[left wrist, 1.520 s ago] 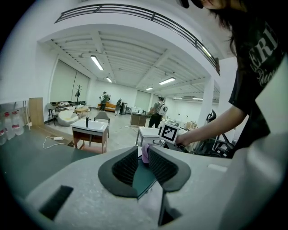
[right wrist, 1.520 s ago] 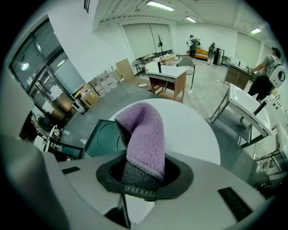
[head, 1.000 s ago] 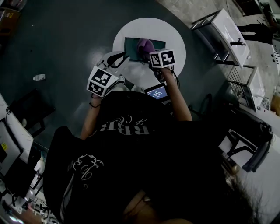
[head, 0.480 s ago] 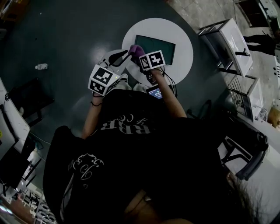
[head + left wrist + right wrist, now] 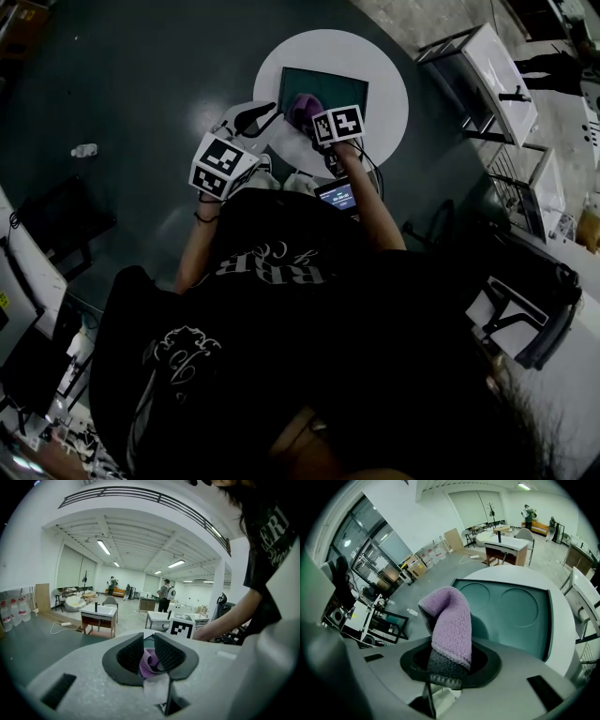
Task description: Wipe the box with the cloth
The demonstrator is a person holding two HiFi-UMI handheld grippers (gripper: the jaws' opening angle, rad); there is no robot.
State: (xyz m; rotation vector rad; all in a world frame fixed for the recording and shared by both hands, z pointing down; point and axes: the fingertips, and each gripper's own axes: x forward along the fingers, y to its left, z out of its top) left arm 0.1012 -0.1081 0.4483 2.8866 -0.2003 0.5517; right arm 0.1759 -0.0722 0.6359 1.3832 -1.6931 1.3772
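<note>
Box [image 5: 328, 86]: dark teal, lying flat on the round white table [image 5: 380, 66], in the table's 12 o'clock half.
Box, top face: only the right gripper view shows it plainly — two shallow round recesses side by side. No view shows what is inside.
Cloth [image 5: 449, 620]: purple fleece with a grey underside, standing up out of the jaws and folded over at its top.
Cloth, place: in the head view it overlaps the box's 7 o'clock corner. Whether it presses on the surface I cannot tell.
Right gripper [image 5: 449, 662]: jaws pinching the cloth's lower end, with the fabric covering the pads.
Left gripper [image 5: 149, 654]: jaws a narrow gap apart — a bit of the purple cloth shows in the gap. Whether the pads touch it I cannot tell.
Left gripper, place: at the table's 8 o'clock edge, tips pointing toward the cloth and near it.
Left gripper view alone: the right gripper's marker cube [image 5: 181, 628] sits just above the jaws, with a bare forearm [image 5: 225, 623] at its 3 o'clock. Behind is a long hall with a desk [image 5: 98, 613] and a standing person [image 5: 165, 592] far off.
Head view alone: a small lit screen [image 5: 337, 196] sits at the table's 6 o'clock. A bottle [image 5: 82, 150] lies on the dark floor at 9 o'clock, well apart from the table.
</note>
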